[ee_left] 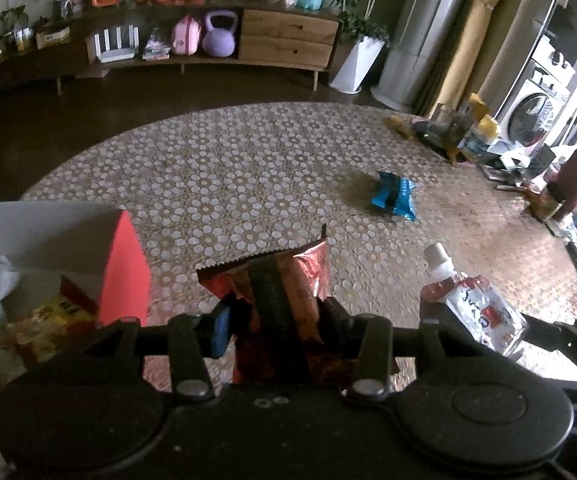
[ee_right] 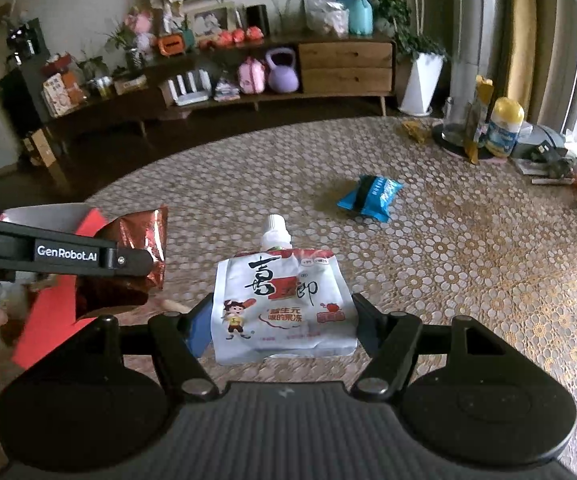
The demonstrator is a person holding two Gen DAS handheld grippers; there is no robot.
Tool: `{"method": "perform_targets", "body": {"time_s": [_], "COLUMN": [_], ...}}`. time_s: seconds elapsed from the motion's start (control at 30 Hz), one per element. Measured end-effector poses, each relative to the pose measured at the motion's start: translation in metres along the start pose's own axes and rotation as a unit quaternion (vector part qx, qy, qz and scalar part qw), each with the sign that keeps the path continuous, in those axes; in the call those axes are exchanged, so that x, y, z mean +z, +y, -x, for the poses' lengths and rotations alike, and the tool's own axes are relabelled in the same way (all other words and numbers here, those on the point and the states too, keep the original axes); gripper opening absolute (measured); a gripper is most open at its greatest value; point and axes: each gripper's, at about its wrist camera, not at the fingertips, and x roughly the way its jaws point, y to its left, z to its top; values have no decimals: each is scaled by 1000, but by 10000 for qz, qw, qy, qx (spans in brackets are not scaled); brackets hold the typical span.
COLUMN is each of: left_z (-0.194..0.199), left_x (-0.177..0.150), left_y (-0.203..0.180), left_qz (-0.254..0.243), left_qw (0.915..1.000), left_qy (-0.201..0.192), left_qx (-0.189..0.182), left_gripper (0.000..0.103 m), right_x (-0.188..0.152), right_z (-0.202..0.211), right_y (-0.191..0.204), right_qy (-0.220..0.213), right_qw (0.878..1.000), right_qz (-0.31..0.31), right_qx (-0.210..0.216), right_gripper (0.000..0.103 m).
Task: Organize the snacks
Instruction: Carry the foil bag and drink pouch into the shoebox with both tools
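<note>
Both claws are loaded. Left gripper (ee_left: 276, 320): jaws partly closed, clamped on a red foil snack packet (ee_left: 288, 280). Its pads press the packet's lower half from both sides, and the serrated top edge stands upright above the fingers. In the right wrist view this gripper (ee_right: 144, 268) enters from the left edge with the crumpled foil projecting past its tip.

Right gripper (ee_right: 282, 324): jaws set wider, gripping a white jelly pouch (ee_right: 284, 304) by its side edges. The pouch is upright with its printed face toward the camera and its white capped spout pointing up. In the left wrist view the pouch (ee_left: 476, 308) appears at the right, level with the foil packet.

Surroundings, in descending size:
- Round table with floral patterned cloth (ee_left: 248, 168), below both claws.
- Red box (ee_left: 128, 276) with a white interior, at the left, just beside the left gripper; yellow and red packets lie inside.
- Blue snack packet (ee_right: 370, 198), lying alone on the cloth, well apart from both grippers.
</note>
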Motion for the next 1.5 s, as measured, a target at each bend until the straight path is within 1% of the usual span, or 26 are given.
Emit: {"method": "perform_targets", "body": {"time_s": [0.23,0.4,0.6,0.8,0.97,1.13,1.4,1.5], "left_z": [45,70,93,111,117,116,88,77], "left_x": [-10,-17,-24,-29,-31,-35,-32,-28], "left_y": [21,41,79,120,155,182,221,233], "left_qz": [-94,-169,-84,-24,81,49,9,-12], "left_qw": [9999,9996,9991,9980,9967,9949,9921,9906], "left_qy": [-134,-217,-312,-388,-361,-327,-115,-66], "left_qx": [24,116,291,505,722,949,1248,1363], "left_gripper": [45,45,45,45,45,45,45,45], "right_x": [-1,-2,-4,-3,-4,-5,0,2], "right_z": [37,54,60,54,44,28,-8,-25], "right_y": [36,70,112,156,184,206,242,248], "right_qy": [-200,-294,-319,-313,-273,-180,-116,-61], "right_qw": [9994,9981,9958,9928,9910,9905,9891,9891], "right_qz": [214,420,617,828,970,1030,1194,1223], "right_qx": [180,352,589,806,880,891,851,816], "right_gripper": [69,69,69,69,69,69,69,69]}}
